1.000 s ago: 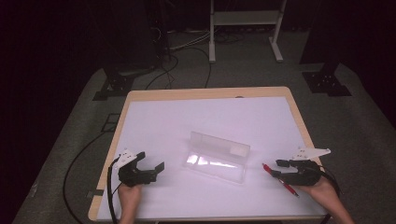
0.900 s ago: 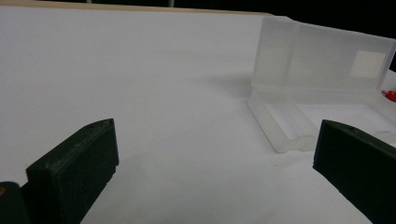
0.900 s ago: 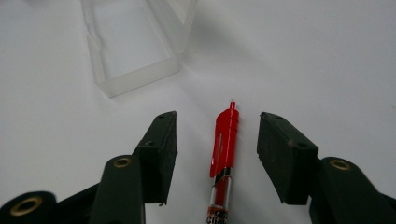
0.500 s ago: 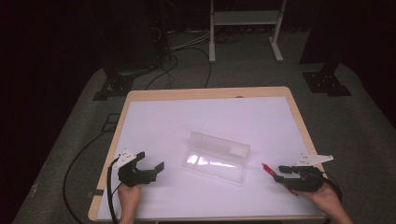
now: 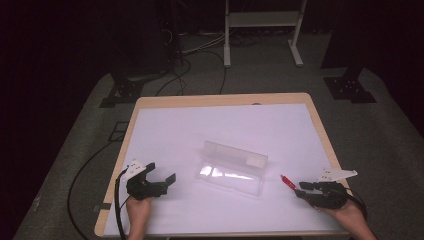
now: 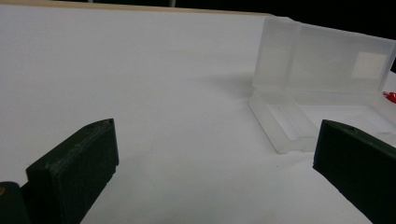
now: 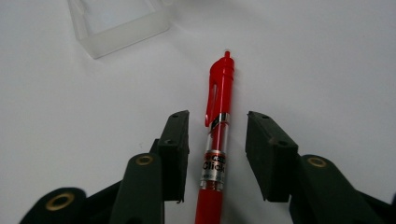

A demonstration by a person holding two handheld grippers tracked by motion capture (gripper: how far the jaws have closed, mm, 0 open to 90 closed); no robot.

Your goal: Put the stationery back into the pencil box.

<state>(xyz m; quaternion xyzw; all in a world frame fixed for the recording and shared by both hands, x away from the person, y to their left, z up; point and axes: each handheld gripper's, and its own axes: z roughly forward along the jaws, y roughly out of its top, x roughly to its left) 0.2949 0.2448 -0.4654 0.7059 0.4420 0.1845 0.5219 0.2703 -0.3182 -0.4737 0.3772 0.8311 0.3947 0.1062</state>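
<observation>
my right gripper (image 7: 217, 133) is low over the white table top (image 5: 200, 130), near its right front corner. its jaws stand one on each side of the red pen (image 7: 215, 140) and have just been closing in on it. in the right gripper view a thin gap shows between each pad and the barrel, so the pen is between the jaws but not yet pinched: released, not grasping.

the pen lies flat on the table. its clear middle section with the printed label sits between my pads; the red clip end points away from me toward the clear plastic case (image 5: 232, 167). in the high view the pen's red end (image 5: 287, 181) pokes out ahead of the right gripper (image 5: 306, 190), just beside the case's right end but apart from it.

the case sits at the middle of the table with its lid standing open at the back edge. the tray part lies flat in front. i cannot tell whether anything is inside.

my left gripper (image 5: 160, 181) sits near the left front corner, well apart from the pen. its jaws are spread wide with nothing between them, only bare table. from the left gripper view, the case (image 6: 322, 84) is ahead and off to the right, and a speck of the pen's red (image 6: 390, 97) shows past its far end.
</observation>
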